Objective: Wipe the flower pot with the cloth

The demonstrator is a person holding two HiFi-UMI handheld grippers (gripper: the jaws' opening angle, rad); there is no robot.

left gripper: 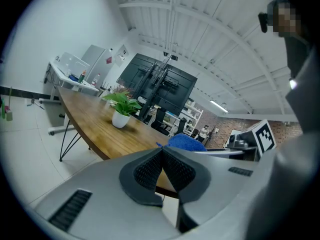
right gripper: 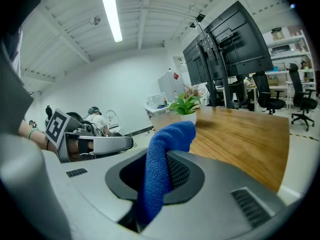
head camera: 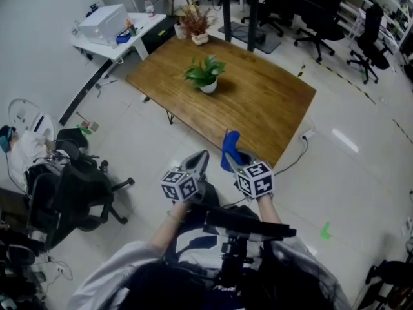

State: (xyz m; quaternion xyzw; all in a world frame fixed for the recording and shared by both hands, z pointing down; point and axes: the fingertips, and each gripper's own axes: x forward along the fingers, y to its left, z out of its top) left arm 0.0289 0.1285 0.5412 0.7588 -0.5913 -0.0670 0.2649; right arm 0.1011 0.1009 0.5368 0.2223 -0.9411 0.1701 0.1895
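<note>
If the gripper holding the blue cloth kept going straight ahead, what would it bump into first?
Probably the flower pot. The right gripper, its jaws shut on the cloth, points across the wooden table toward it, with nothing in between. Depth is hard to judge, though.

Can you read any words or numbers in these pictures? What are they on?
No words or numbers can be read.
The cube on the left gripper and the cube on the right gripper show only black-and-white square patterns.
Pale print on the dark rig at the person's chest is too blurred to read.
</note>
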